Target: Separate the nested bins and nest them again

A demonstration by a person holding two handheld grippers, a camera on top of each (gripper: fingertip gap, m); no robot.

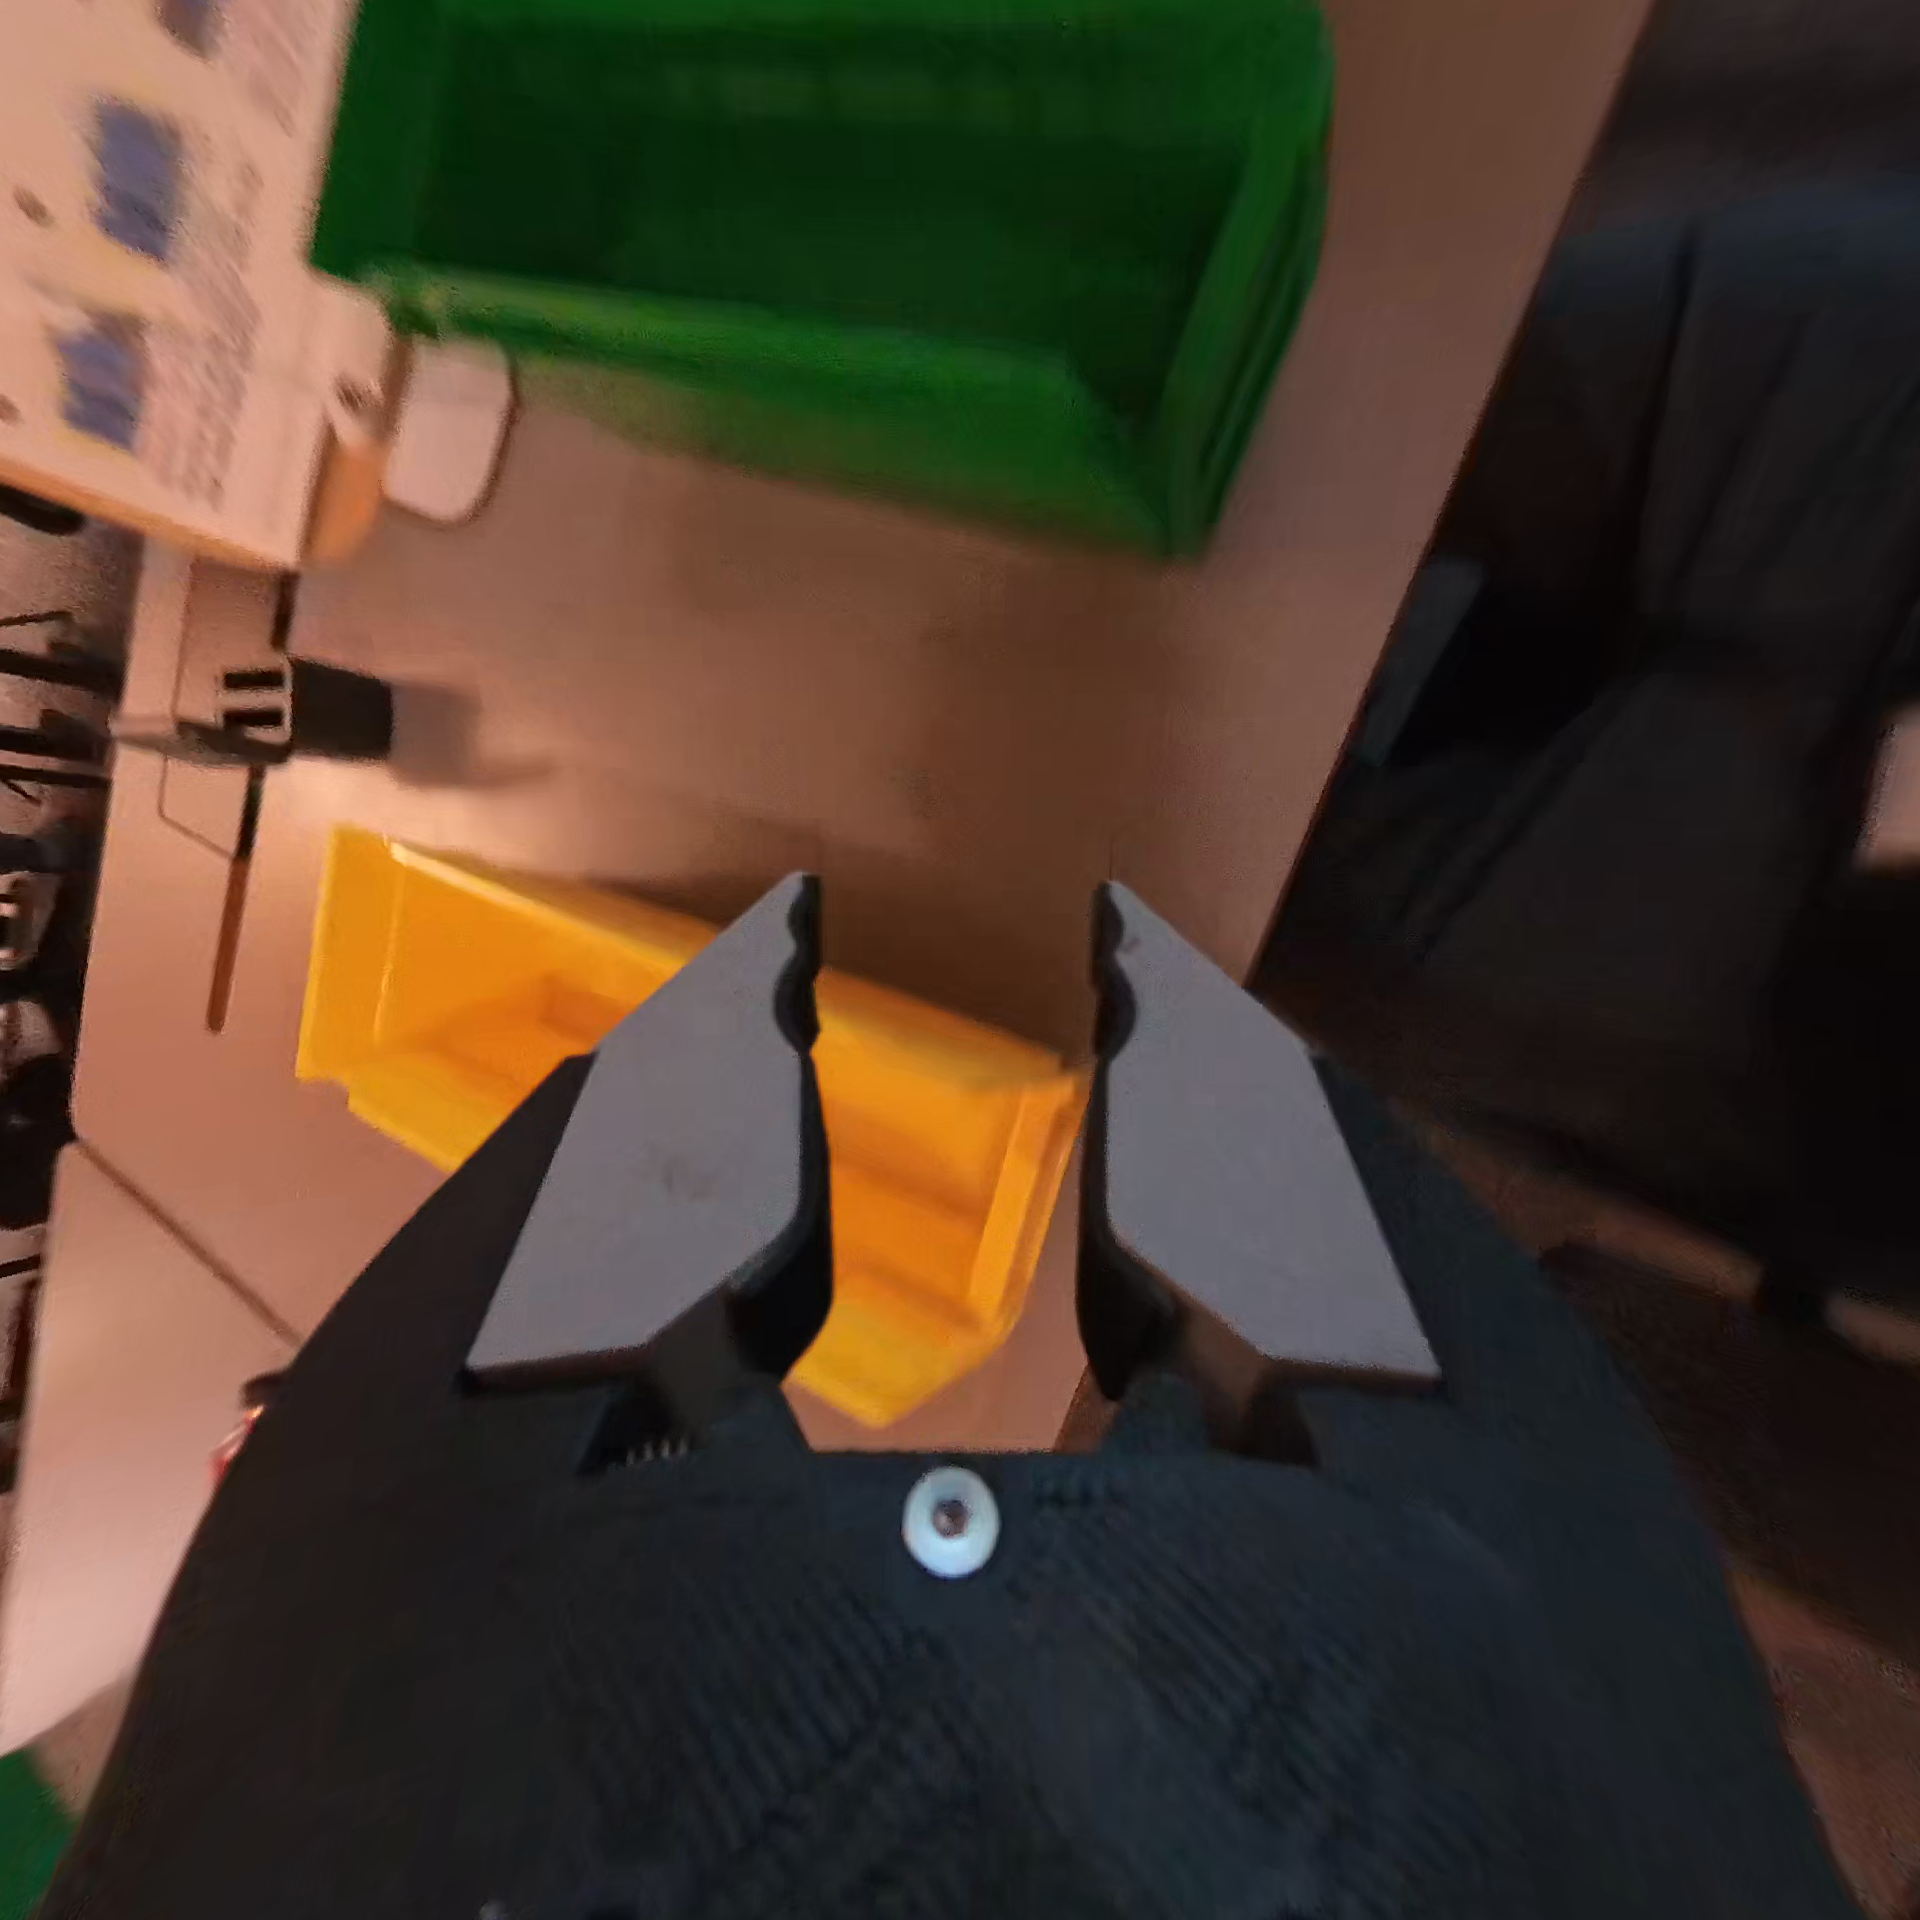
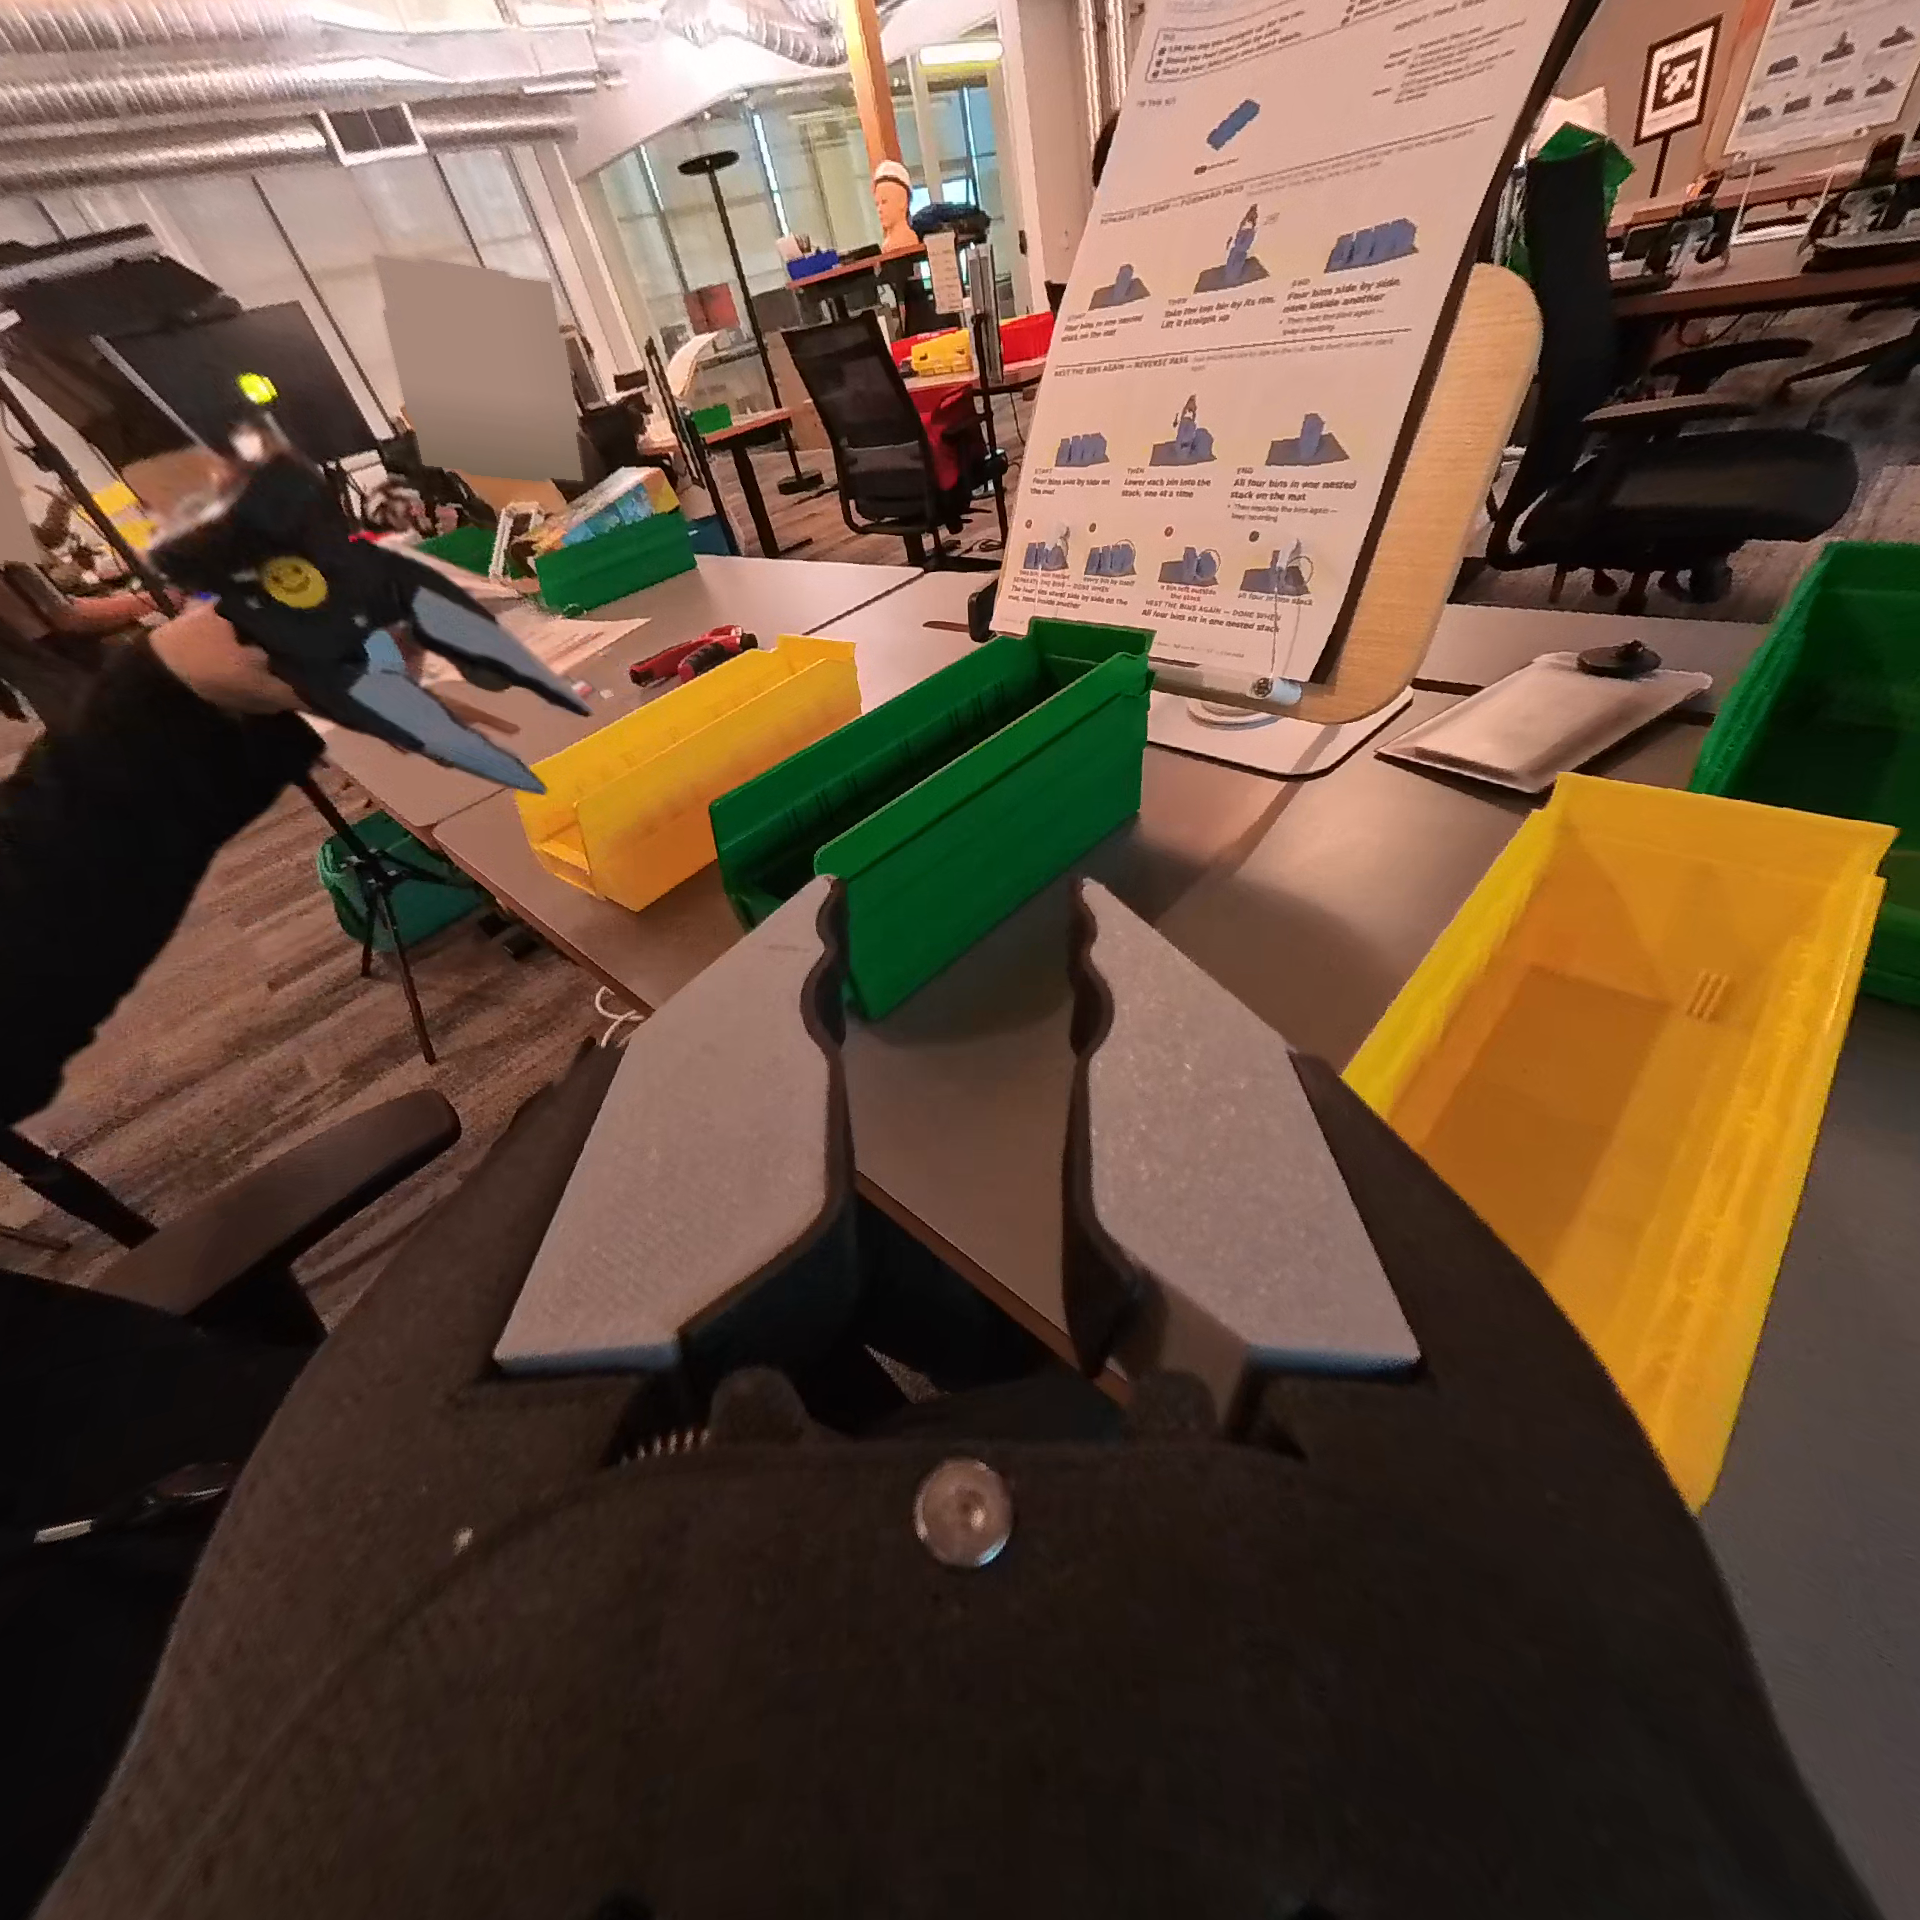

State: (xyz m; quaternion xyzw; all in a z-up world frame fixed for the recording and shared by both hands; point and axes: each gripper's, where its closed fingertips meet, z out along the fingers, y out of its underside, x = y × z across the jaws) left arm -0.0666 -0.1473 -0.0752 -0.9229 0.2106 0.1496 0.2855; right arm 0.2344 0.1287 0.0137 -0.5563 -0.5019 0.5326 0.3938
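While both tools hang above the table (image 2: 1299, 883), we note the left gripper (image 1: 956, 914) with jaws apart and empty over a narrow yellow bin (image 1: 436, 1018), a green bin (image 1: 831, 260) lying beyond it. We find the right gripper (image 2: 956, 914) likewise spread and holding nothing, just before a narrow green bin (image 2: 935, 769). Beside that bin stands the narrow yellow one; a wider yellow bin (image 2: 1621, 1091) sits apart to the right.

Right gripper (image 2: 951, 935), lower centre: black ribbed printed body, two grey wedge fingers (image 2: 686, 1164) with wavy black inner edges, one silver screw (image 2: 962, 1512). Left gripper (image 1: 956, 935): same build, pale washer screw (image 1: 950, 1520); seen at left of right wrist view with yellow round sticker (image 2: 292, 582). Black sleeve (image 2: 94, 862).
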